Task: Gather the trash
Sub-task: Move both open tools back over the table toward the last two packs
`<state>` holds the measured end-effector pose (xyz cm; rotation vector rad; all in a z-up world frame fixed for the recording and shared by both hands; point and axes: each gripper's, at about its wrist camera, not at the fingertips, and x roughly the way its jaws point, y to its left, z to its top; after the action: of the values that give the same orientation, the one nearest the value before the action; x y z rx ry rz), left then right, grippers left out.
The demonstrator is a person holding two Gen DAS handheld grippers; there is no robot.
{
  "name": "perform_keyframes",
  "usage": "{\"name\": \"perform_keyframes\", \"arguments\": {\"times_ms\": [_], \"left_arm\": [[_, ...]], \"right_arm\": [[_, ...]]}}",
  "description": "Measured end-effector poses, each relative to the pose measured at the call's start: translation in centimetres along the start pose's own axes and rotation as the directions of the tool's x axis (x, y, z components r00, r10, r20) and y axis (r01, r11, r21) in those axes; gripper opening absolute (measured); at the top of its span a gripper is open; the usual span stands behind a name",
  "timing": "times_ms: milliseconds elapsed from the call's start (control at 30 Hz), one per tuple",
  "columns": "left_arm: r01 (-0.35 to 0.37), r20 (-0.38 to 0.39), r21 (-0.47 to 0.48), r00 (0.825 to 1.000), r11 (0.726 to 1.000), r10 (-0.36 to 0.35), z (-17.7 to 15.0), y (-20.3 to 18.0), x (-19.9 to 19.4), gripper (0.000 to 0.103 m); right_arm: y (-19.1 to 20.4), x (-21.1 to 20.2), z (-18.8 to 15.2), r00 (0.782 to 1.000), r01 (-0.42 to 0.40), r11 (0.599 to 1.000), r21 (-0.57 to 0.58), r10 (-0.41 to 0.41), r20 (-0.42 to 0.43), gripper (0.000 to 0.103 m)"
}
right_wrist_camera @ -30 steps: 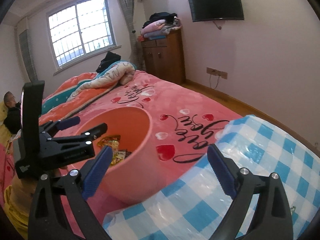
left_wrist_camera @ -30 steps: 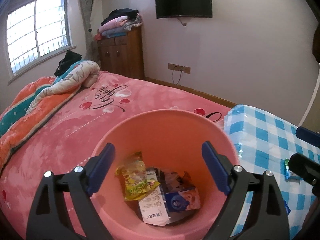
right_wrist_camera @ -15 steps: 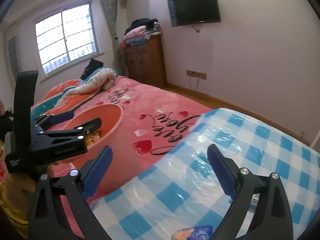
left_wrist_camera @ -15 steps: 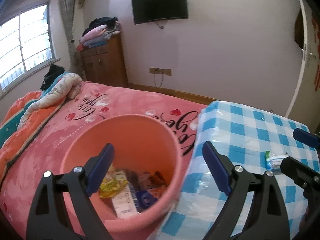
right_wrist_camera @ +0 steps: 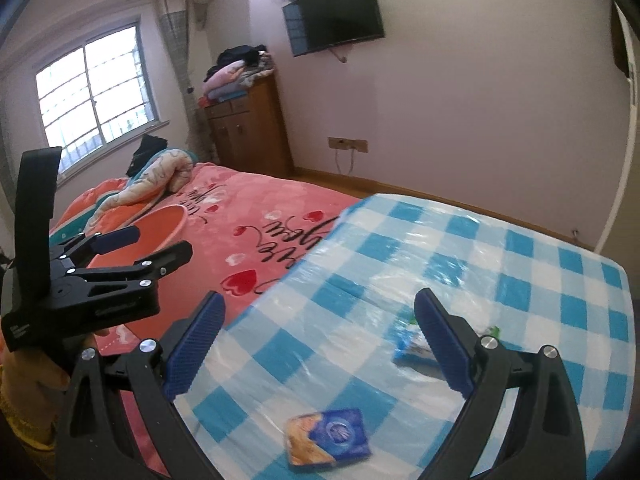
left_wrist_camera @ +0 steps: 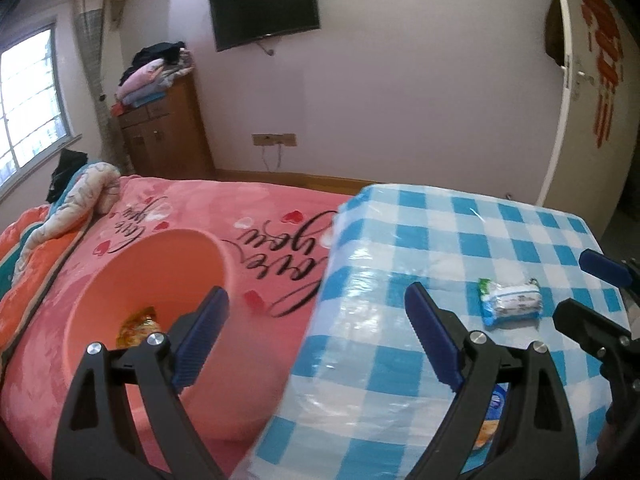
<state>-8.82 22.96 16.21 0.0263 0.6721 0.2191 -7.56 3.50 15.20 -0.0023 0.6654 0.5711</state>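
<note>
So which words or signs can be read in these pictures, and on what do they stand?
"love you": black script on the pink fleece bedspread, partly hidden.
Second black script near the rolled quilt: unreadable.
White-and-blue tissue pack: print too small.
Blue-and-orange flat packet: blurred.
Red paper decoration on the door: unreadable.

Two wrappers on the checked cloth: blue-white packet (left_wrist_camera: pixel 510 301) at two o'clock, blue-orange packet (right_wrist_camera: pixel 329 437) at six. One pink bin (left_wrist_camera: pixel 168 280). Two grippers.
</note>
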Motion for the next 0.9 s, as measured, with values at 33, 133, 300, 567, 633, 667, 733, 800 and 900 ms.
{"name": "perform_keyframes", "arguments": {"times_ms": [33,133,300,567,633,667,733,800,900], "left_arm": [[0.008,-0.003,0.006,1.000,1.000,-0.008,-0.1,-0.4,0.0,0.090],[0.029,-0.011,0.030,1.000,0.999,-0.029,-0.4,-2.0,0.4,0.090],[0.068,-0.029,0.063,0.997,0.996,-0.066,-1.0,-4.6,0.9,0.090],[0.123,-0.049,0.134,0.992,0.983,-0.117,-1.9,-8.5,1.5,0.090],[0.141,-0.060,0.147,0.989,0.979,-0.134,-2.2,-9.4,1.7,0.090],[0.152,-0.068,0.154,0.987,0.976,-0.143,-2.3,-9.9,1.9,0.090],[0.166,-0.079,0.165,0.985,0.972,-0.155,-2.7,-10.6,2.2,0.090],[0.185,-0.092,0.176,0.981,0.967,-0.170,-3.0,-11.3,2.5,0.090],[0.220,-0.110,0.192,0.973,0.956,-0.202,-3.6,-12.2,2.8,0.090]], "right_arm": [[-0.5,-0.2,-0.3,1.000,0.007,1.000,0.008,-0.007,-0.002,0.094],[-1.7,-0.7,-1.0,1.000,0.023,0.999,0.029,-0.023,-0.005,0.094],[-4.0,-1.8,-2.3,0.999,0.054,0.997,0.064,-0.053,-0.005,0.094],[-7.4,-2.8,-4.3,0.996,0.089,0.988,0.130,-0.089,-0.004,0.094],[-8.2,-3.0,-4.9,0.995,0.097,0.985,0.142,-0.097,-0.002,0.094],[-8.6,-3.0,-5.1,0.995,0.100,0.984,0.149,-0.101,-0.001,0.094],[-9.2,-3.2,-5.7,0.994,0.107,0.981,0.160,-0.109,0.002,0.094],[-10.0,-3.2,-6.4,0.993,0.114,0.978,0.173,-0.116,0.000,0.094],[-11.2,-3.1,-7.5,0.992,0.124,0.974,0.190,-0.125,-0.008,0.094]]}}
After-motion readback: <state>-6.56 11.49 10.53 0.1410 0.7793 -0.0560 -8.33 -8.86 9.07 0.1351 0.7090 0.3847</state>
